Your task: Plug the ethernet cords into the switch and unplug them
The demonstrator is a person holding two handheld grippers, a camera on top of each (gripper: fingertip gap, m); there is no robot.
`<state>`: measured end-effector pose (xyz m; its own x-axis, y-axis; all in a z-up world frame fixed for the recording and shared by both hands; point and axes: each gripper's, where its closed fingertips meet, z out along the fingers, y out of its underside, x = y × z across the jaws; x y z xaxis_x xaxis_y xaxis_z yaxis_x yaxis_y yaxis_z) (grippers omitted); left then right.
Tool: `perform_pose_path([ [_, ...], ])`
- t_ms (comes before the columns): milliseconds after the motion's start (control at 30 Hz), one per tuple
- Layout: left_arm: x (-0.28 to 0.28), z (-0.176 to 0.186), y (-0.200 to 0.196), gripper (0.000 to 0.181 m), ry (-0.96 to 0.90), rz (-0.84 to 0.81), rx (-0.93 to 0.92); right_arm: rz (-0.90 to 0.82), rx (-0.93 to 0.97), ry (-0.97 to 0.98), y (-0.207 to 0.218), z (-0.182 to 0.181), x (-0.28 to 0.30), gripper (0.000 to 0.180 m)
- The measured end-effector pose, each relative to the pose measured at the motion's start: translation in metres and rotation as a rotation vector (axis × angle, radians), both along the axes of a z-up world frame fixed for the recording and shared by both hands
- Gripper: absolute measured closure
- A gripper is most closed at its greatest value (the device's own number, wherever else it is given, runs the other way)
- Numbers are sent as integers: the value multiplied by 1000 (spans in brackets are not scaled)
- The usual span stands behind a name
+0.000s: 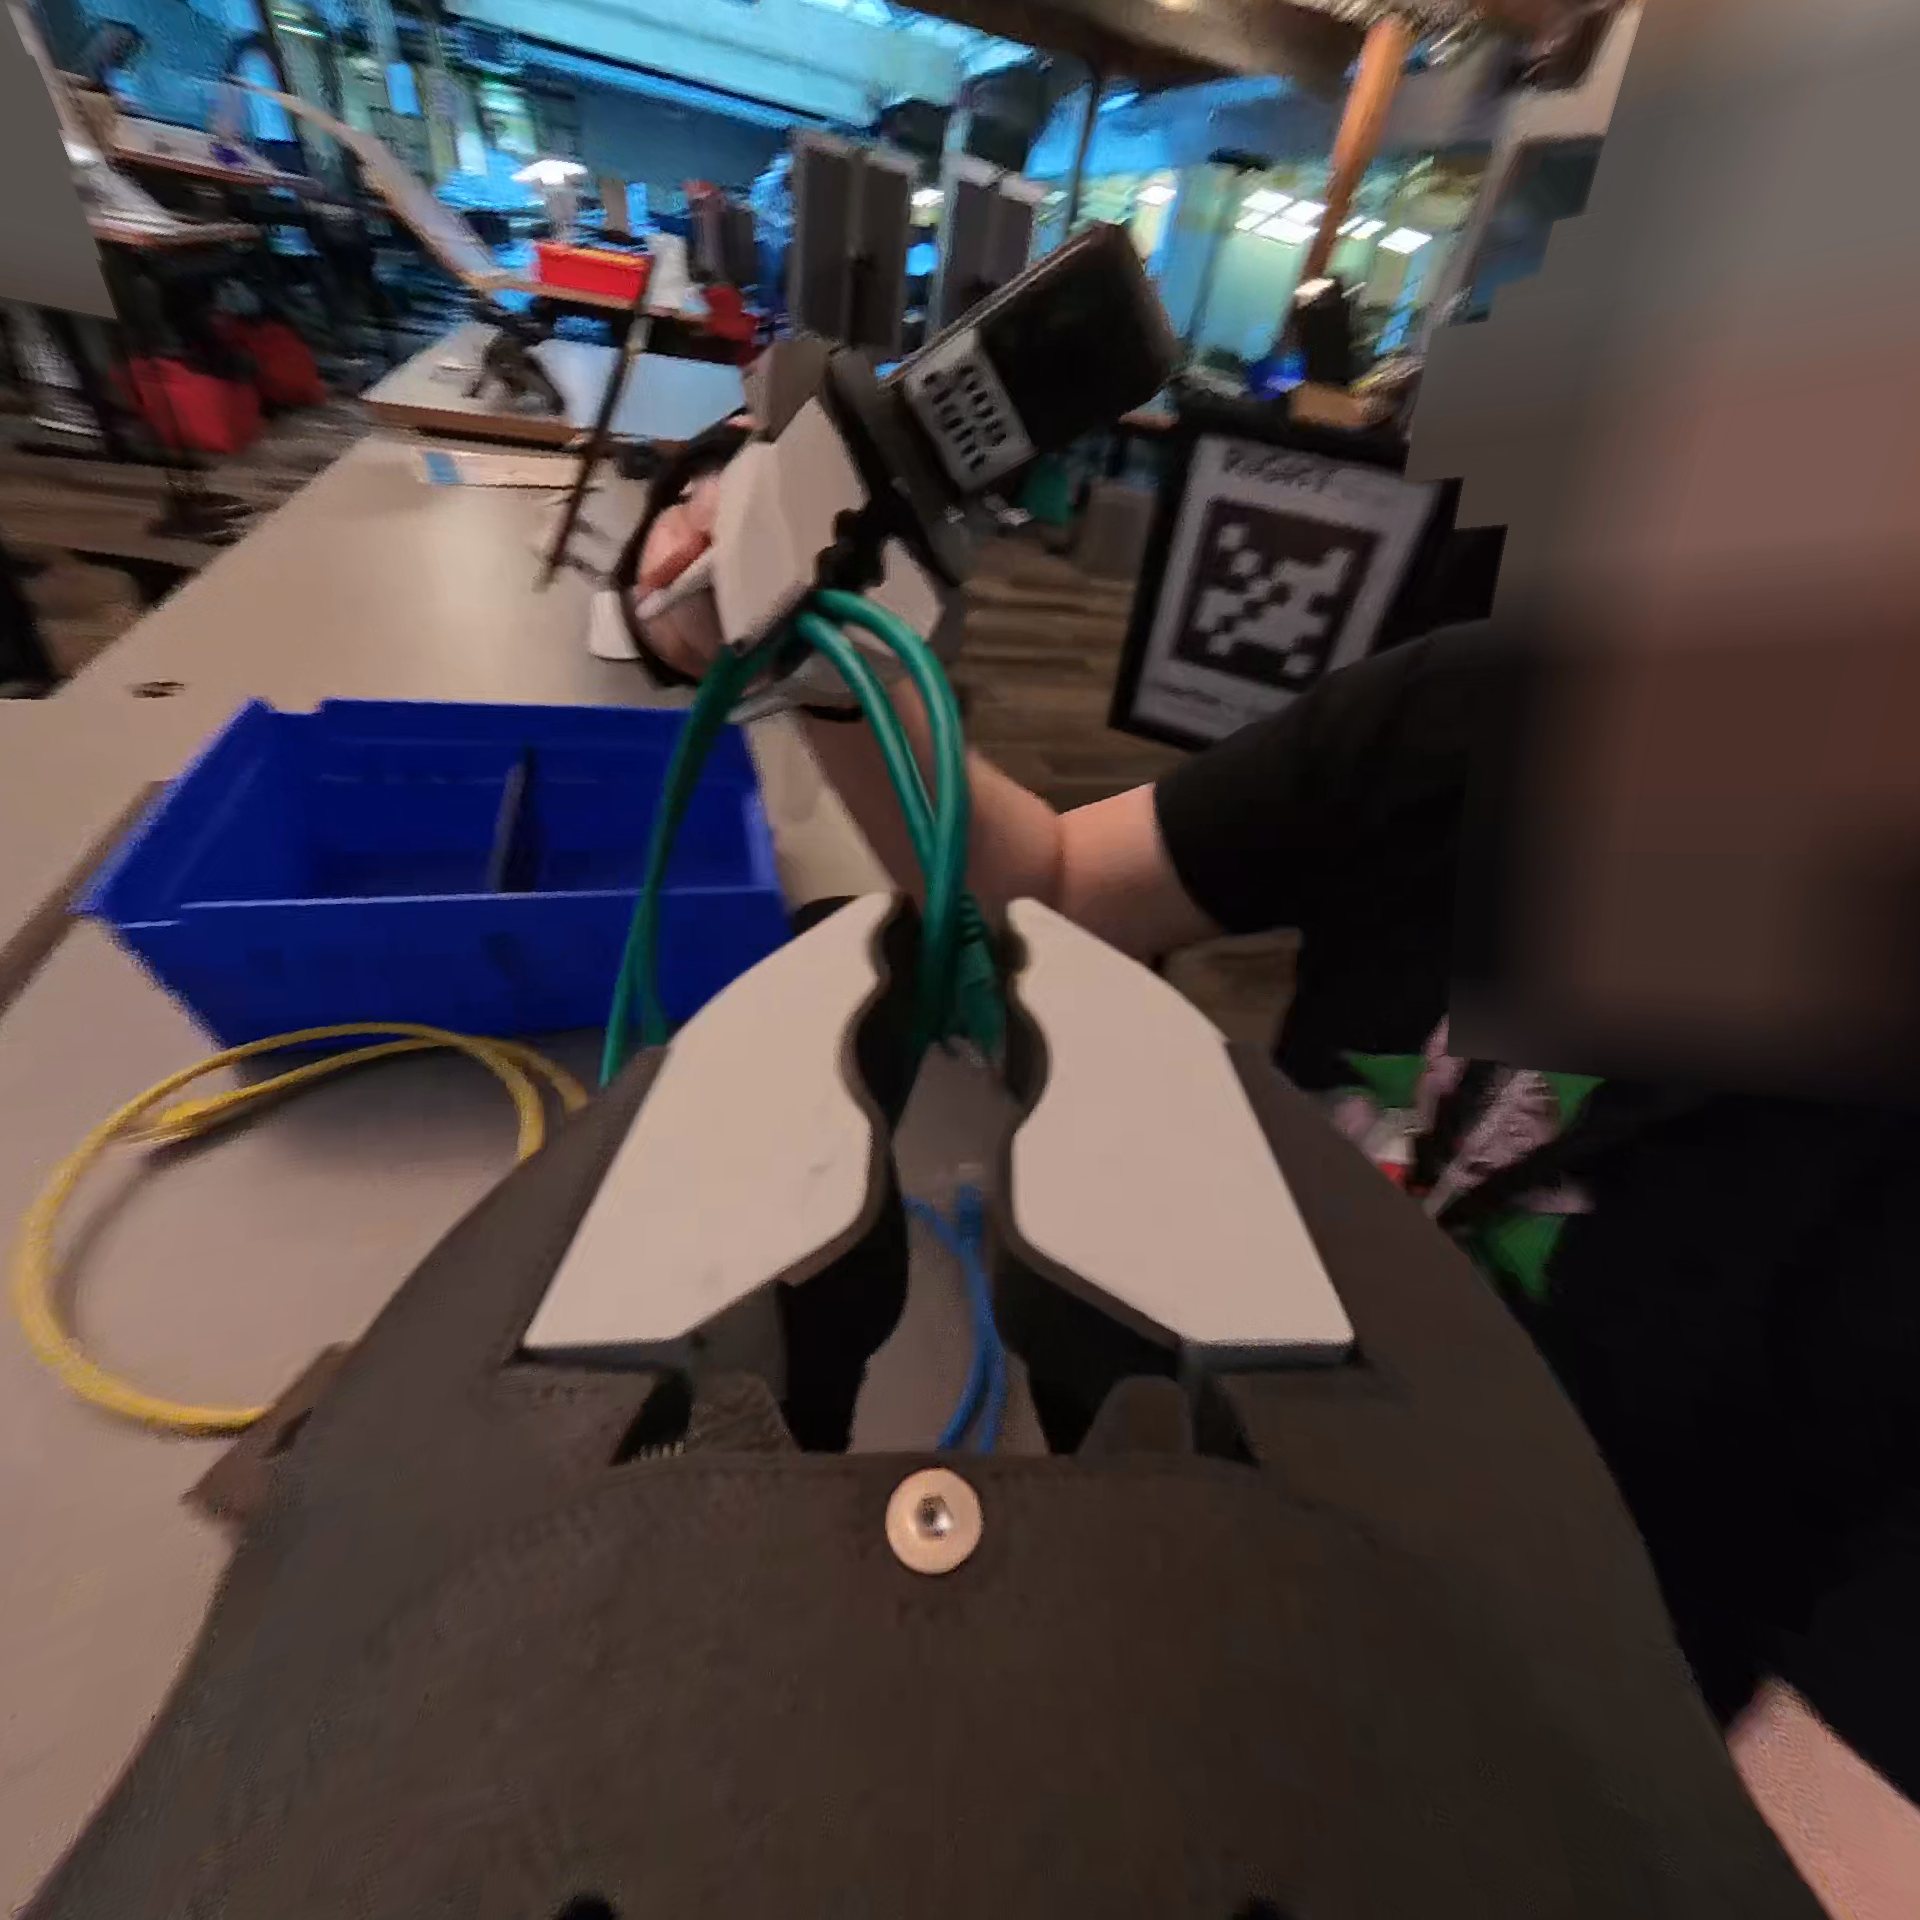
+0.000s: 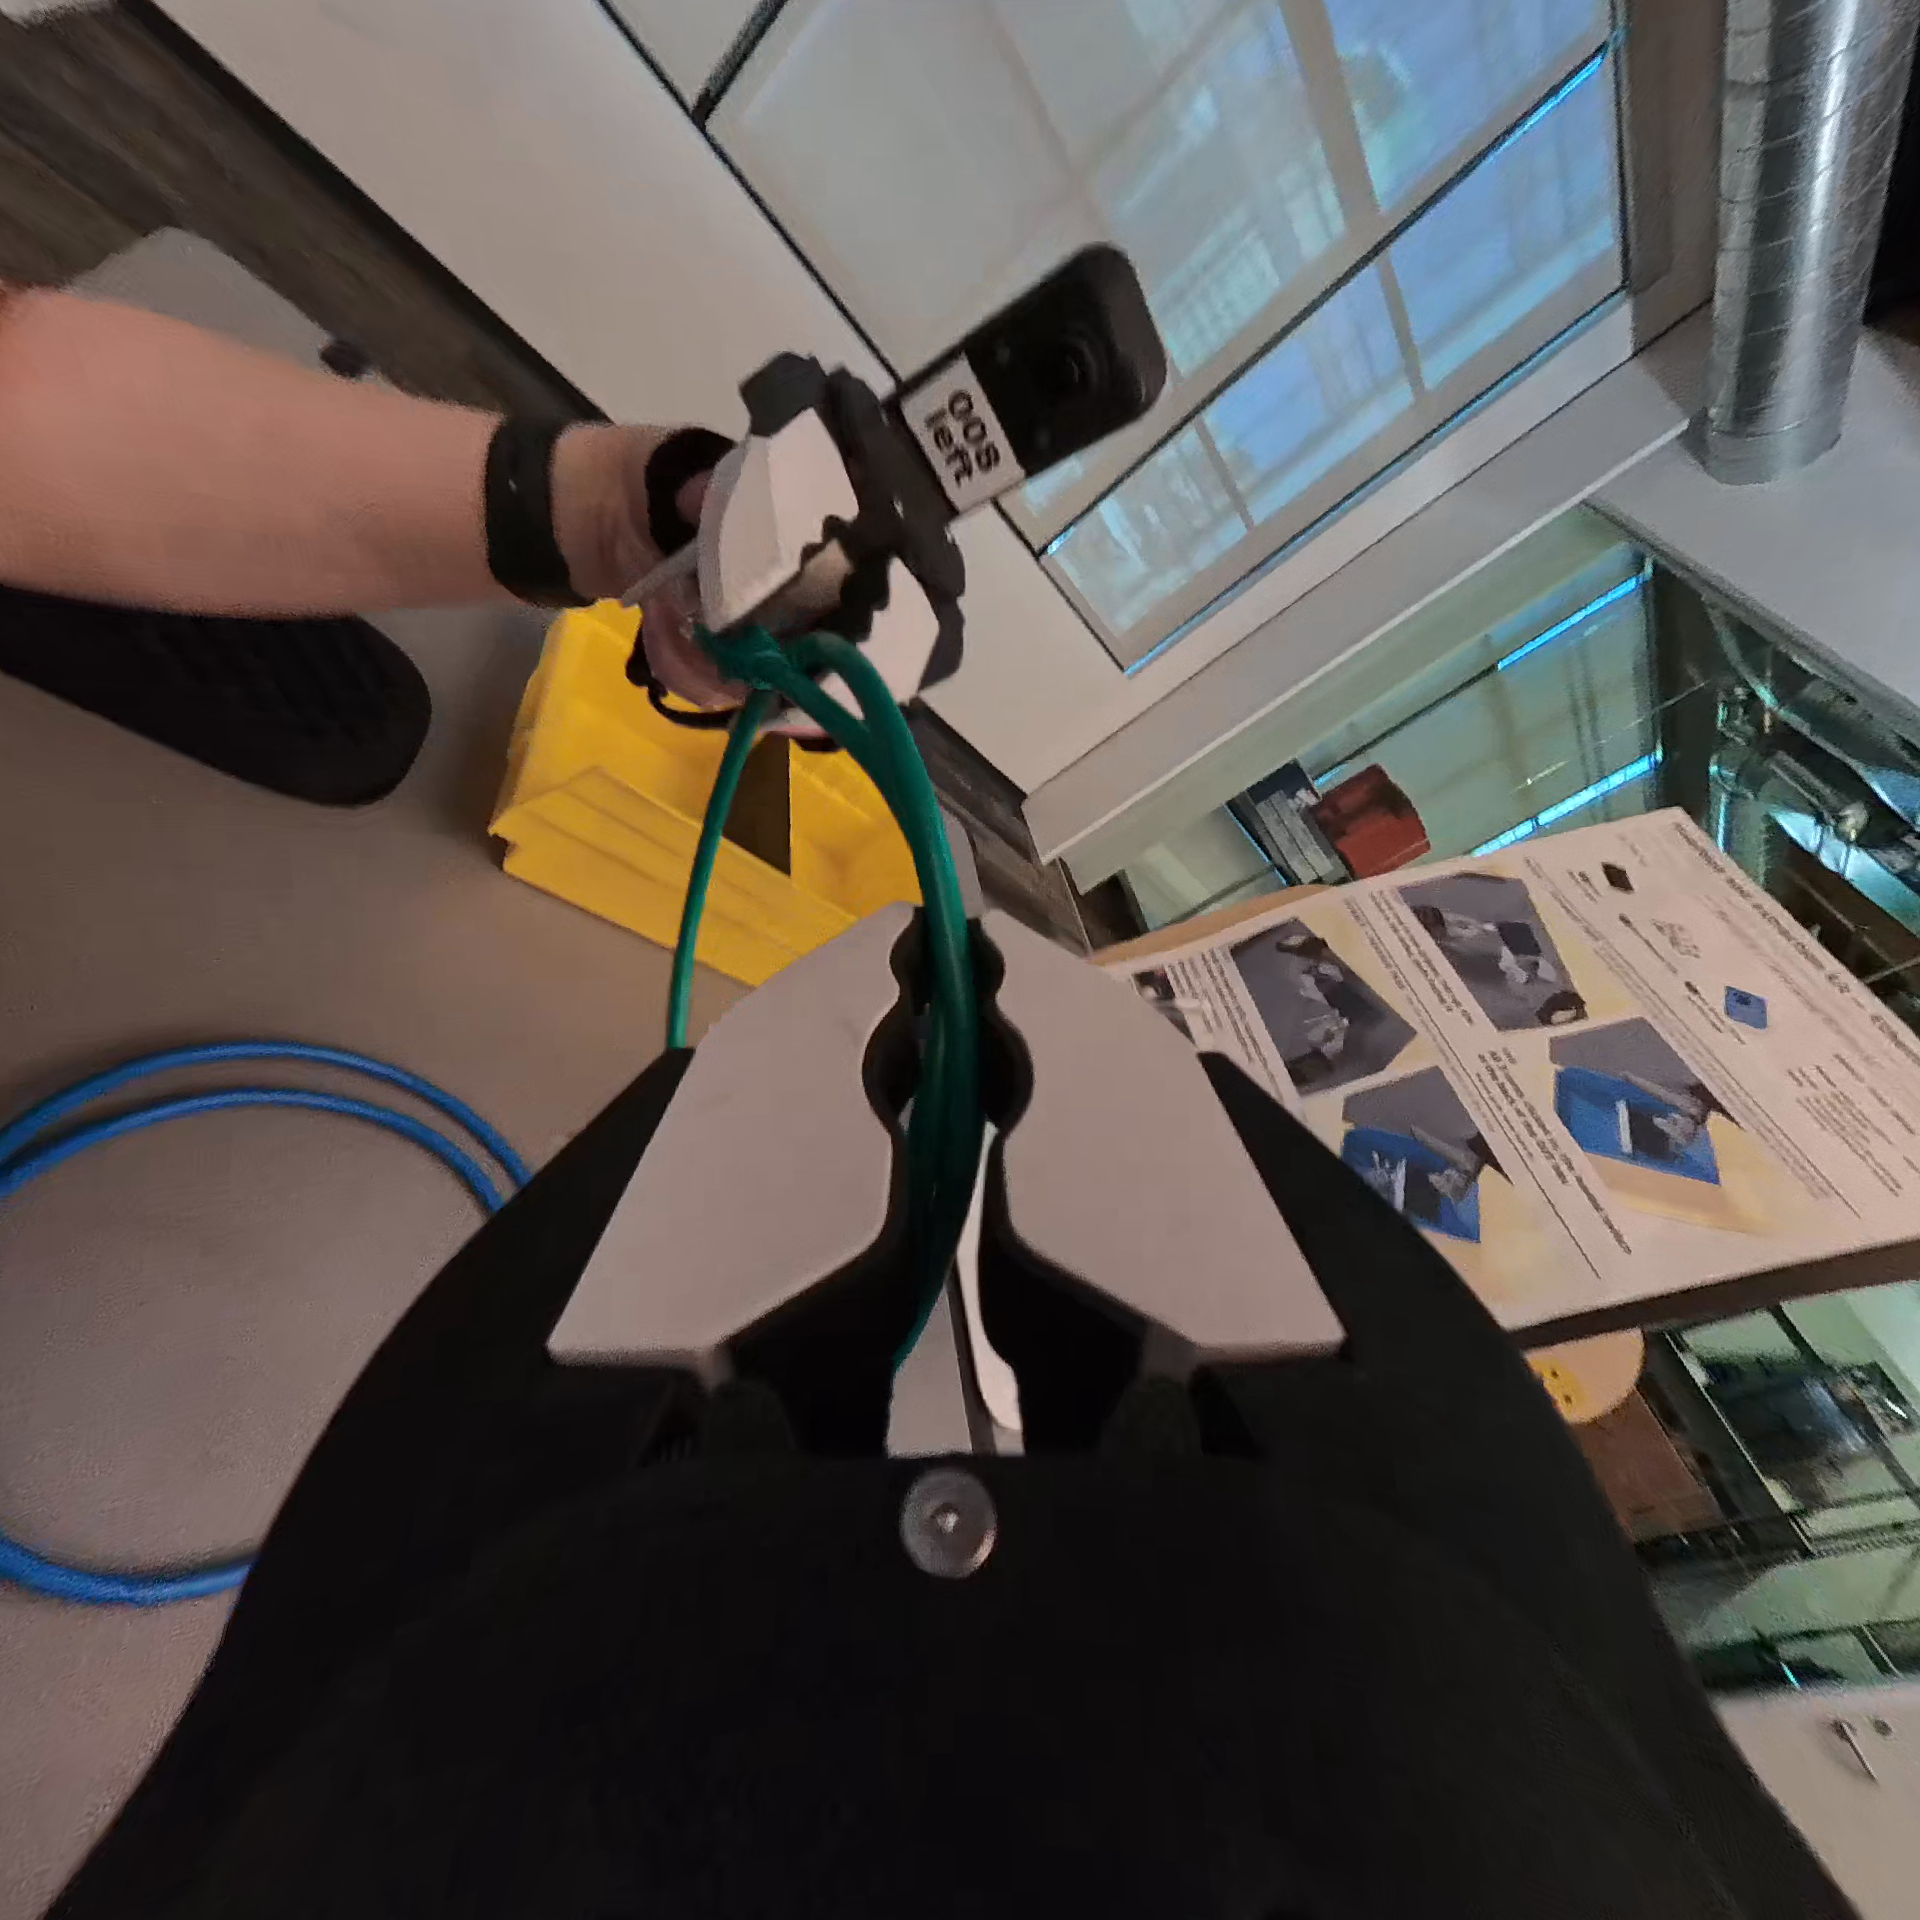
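A green ethernet cord (image 1: pixel 673 831) hangs in loops in the air between my two grippers. My left gripper (image 1: pixel 951 920) is shut on a bundle of its strands, with a green plug (image 1: pixel 979 997) between the fingers. My right gripper (image 1: pixel 826 621) faces it from farther off and is shut on the other end of the loops. In the right wrist view my right gripper (image 2: pixel 951 930) clamps the green cord (image 2: pixel 707 862), and the left gripper (image 2: pixel 795 636) holds it beyond. A yellow cord (image 1: pixel 260 1049) and a blue cord (image 2: pixel 239 1081) lie coiled on the table. No switch is in view.
A blue divided bin (image 1: pixel 436 862) stands on the grey table (image 1: pixel 364 582) behind the yellow cord. A yellow bin (image 2: pixel 644 821) sits by the table's far edge. A board with a printed instruction sheet (image 2: pixel 1507 1049) is to the right. A black ribbed object (image 2: pixel 208 696) lies at left. The left gripper's tips are roughly 7 cm from the right gripper's. My left gripper is the nearer one to the black ribbed object (image 2: pixel 208 696): about 30 cm, against 35 cm.
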<state>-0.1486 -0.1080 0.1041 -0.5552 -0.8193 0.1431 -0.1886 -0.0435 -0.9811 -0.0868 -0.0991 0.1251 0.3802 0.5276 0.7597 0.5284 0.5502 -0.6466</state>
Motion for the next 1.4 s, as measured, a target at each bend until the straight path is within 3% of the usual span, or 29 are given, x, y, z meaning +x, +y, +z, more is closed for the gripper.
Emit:
perform_pose_path([
  [133,12,-4,20,171,-33,198,186,-160,-15,-65,17,-6,14,174],
  [367,15,2,48,172,-21,553,553,-603,36,-220,55,-14,34,174],
  [533,5,25,65,175,-94,810,830,-672,-61,3,60,-4,32,174],
  [600,6,27,58,176,-98,816,873,-703,-96,80,59,0,33,174],
  [733,11,23,49,176,-62,791,801,-811,4,156,55,16,41,174],
  [867,14,20,36,175,-35,665,520,-809,244,103,48,36,41,174],
  [1000,-8,53,48,135,-152,669,204,-731,476,39,37,51,39,175],
  [1133,-30,73,57,135,-255,571,-71,-698,558,34,31,55,39,174],
  [1233,-22,66,63,123,-248,538,-119,-675,588,18,31,52,34,174],
  [1333,-6,53,59,123,-200,473,-152,-658,586,3,32,47,27,174],
  [1400,1,48,53,141,-184,420,-155,-649,595,-10,32,45,24,174],
])
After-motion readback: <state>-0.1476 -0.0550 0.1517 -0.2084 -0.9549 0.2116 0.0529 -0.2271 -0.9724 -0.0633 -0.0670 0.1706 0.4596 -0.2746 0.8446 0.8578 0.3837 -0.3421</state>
